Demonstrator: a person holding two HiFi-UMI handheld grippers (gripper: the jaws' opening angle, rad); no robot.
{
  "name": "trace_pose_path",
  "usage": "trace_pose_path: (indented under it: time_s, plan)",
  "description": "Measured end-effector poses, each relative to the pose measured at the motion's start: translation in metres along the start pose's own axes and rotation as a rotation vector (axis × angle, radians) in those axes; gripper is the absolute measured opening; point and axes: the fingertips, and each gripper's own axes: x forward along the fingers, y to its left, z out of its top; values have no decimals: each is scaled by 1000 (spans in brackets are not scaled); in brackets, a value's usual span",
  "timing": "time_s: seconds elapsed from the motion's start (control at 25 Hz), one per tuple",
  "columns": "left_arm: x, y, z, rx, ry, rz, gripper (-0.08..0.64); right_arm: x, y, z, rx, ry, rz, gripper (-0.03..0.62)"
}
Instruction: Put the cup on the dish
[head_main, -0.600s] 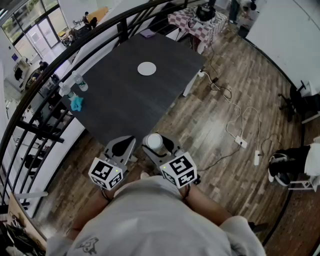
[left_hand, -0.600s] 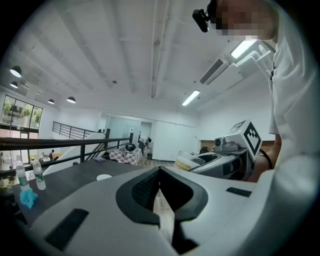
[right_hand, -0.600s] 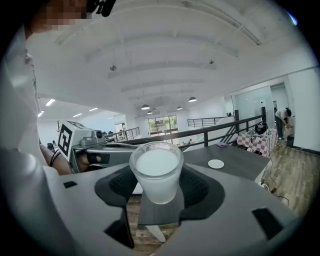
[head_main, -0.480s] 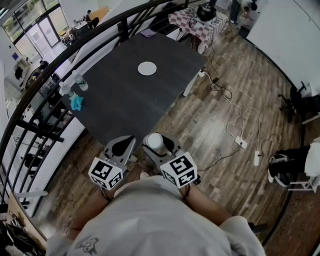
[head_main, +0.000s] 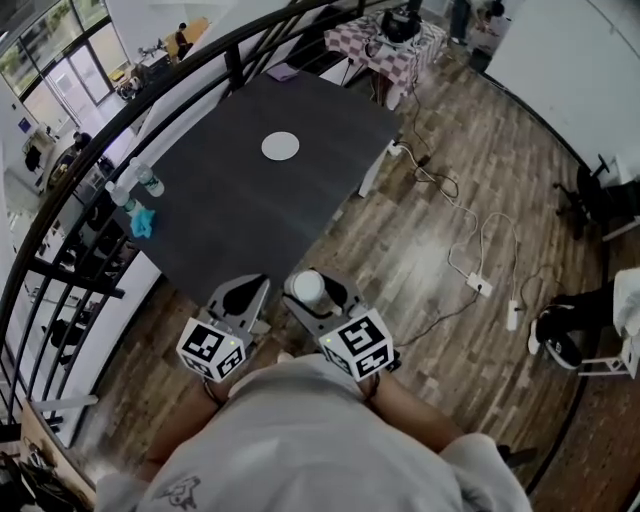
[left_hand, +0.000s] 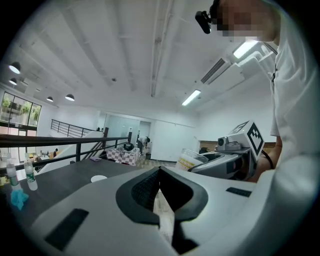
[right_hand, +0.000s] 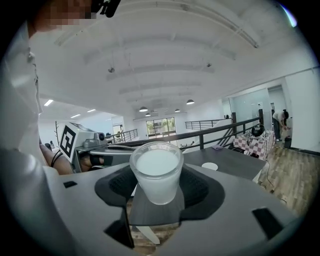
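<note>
Right gripper: jaws wide, clamped on white cup; cup upright, held clear of table. Left gripper: jaws together, nothing between. Dish on dark table, well apart from both grippers.

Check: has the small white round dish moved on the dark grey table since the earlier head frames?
No. The white round dish sits lower-left in frame, but the dark grey table shifted alike: the camera moved.
</note>
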Motion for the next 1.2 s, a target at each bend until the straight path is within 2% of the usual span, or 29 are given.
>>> trace_pose_path:
  time_s: [0.32,0.64,0.76,1.2]
  plan:
    - [100,-8,15,11,-12,-26,8,-21,-97,8,7,-6,-31,272]
    - [215,-29,38,-17,-36,-30,8,-53,-197,24,-19,24,-8,272]
    - [250,-36,35,-39,-28,-54,8,-66,-231,15,-8,25,-34,272]
    - [360,-32,40,-20,-7,-142,8,-73,-336,12,51,23,-124,272]
